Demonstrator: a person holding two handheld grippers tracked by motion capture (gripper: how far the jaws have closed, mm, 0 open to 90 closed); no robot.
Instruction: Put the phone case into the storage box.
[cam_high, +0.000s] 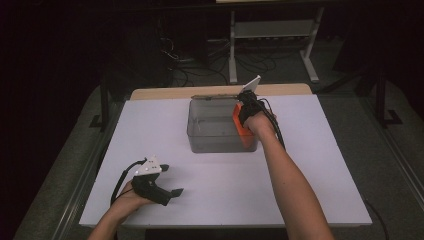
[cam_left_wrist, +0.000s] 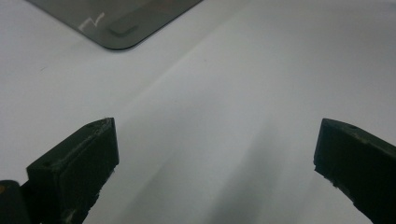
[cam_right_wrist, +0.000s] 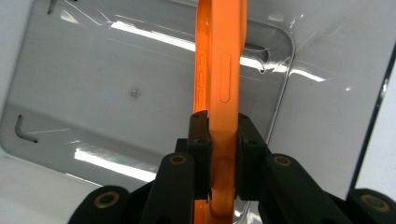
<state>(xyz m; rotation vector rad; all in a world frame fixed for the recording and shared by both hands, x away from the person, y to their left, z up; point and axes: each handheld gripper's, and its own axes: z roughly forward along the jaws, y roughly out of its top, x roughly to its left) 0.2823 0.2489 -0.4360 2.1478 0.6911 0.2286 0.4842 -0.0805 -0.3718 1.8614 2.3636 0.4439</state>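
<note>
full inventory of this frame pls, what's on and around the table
phone case: 1, orange, edge-on, clamped in right gripper over bin
bin: 1, clear grey plastic, table centre
allen key: 1, dark, on bin floor
table: 1, white top, wood strip at far edge
frame: 1, white metal, behind table, cables on floor beside it
left gripper: black, jaws open, resting on table near left
right gripper: black, shut on phone case
forearms: 2, from bottom edge
</note>
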